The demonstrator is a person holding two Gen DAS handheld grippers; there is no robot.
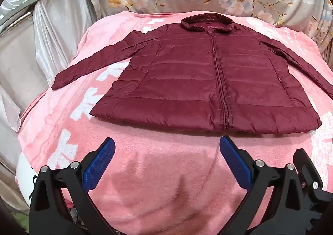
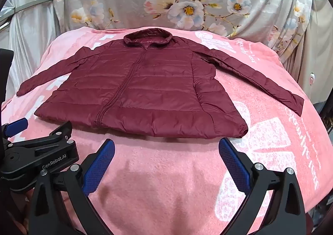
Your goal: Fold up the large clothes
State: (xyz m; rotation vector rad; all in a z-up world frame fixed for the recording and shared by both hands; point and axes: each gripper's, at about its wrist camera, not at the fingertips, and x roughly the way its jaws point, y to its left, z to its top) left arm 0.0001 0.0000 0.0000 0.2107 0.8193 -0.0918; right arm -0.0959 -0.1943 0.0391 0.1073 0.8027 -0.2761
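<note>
A maroon puffer jacket (image 1: 208,81) lies flat, zipped, sleeves spread, on a pink blanket (image 1: 156,172). Left tongs (image 1: 167,149) and right tongs (image 2: 166,149) hover nearby, both spread wide, gripping nothing.

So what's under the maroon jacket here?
The maroon jacket lies flat on a pink blanket with white print. Whatever the blanket covers beneath is hidden.
</note>
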